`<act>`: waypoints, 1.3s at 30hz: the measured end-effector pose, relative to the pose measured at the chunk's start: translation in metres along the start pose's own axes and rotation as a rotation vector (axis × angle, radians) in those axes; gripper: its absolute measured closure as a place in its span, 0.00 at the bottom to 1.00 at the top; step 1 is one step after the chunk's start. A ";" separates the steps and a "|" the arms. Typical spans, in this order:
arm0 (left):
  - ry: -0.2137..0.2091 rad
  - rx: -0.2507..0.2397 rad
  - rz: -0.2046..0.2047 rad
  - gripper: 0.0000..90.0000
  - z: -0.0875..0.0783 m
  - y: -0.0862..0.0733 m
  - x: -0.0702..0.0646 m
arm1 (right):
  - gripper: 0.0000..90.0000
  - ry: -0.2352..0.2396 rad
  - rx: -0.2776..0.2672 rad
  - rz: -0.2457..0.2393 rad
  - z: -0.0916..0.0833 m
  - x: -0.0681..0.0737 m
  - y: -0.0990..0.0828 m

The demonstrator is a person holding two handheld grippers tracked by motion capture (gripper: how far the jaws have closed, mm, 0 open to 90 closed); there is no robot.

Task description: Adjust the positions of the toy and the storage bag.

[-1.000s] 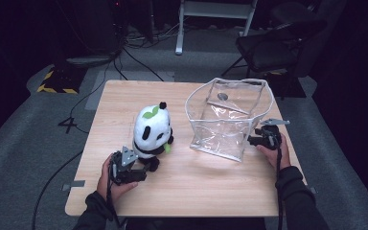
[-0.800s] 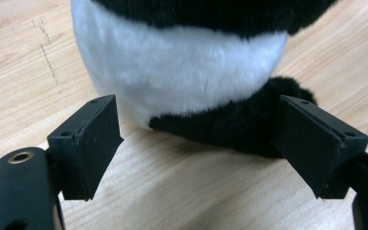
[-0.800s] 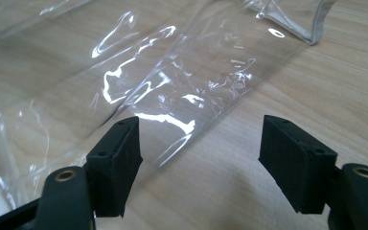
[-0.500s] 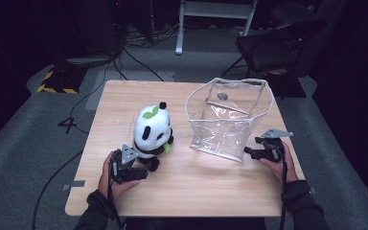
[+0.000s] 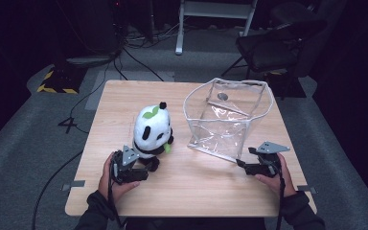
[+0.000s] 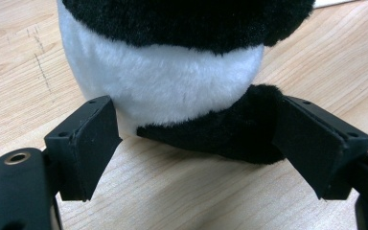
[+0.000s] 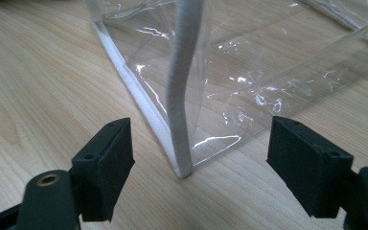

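Figure. We held the left gripper (image 5: 141, 165) at the panda plush toy's (image 5: 152, 130) base, at about seven o'clock on the wooden table (image 5: 124, 98). Its jaws stood apart, bracketing the toy's black leg (image 6: 230, 134); whether the right-hand pad (image 6: 306, 139) pressed the fur we could not tell, while the left-hand pad stood just off the white belly. We judged that closing here risked pinching only loose pile, so the toy might slip or topple on lifting. The right gripper (image 5: 242, 165), at about five o'clock, had just been opening, with nothing pressed between its pads; the clear plastic bag's (image 5: 230, 115) white-piped corner (image 7: 182, 120) stood ahead of them, untouched. Unheld, the limp bag could sag or slide when the toy went in. The panda sat upright, white-bodied with black limbs and ears, a green leaf (image 5: 149, 114) on its head, just left of the bag.
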State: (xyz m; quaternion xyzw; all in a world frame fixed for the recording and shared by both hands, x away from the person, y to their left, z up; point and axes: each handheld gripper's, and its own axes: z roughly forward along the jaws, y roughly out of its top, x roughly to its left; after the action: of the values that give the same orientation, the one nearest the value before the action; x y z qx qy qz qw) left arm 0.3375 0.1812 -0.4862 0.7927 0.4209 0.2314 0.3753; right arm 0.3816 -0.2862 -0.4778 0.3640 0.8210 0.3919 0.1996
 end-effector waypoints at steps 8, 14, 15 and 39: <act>0.005 0.001 0.002 0.18 0.000 0.000 0.000 | 0.45 -0.007 0.010 0.041 0.027 0.007 0.005; 0.003 0.005 0.006 0.19 0.001 0.000 0.000 | 0.78 -0.035 0.015 0.016 0.029 0.005 0.005; 0.002 0.005 0.008 0.19 0.001 0.000 0.000 | 0.83 -0.034 0.010 0.007 0.028 0.005 0.005; -0.002 -0.011 0.004 0.18 -0.002 0.000 0.001 | 0.69 0.169 0.014 -0.138 -0.014 0.002 -0.026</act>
State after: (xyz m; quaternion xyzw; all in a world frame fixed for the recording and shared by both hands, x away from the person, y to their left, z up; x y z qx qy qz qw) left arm 0.3364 0.1831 -0.4846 0.7918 0.4178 0.2336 0.3794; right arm 0.3603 -0.3030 -0.4894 0.2736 0.8609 0.4005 0.1536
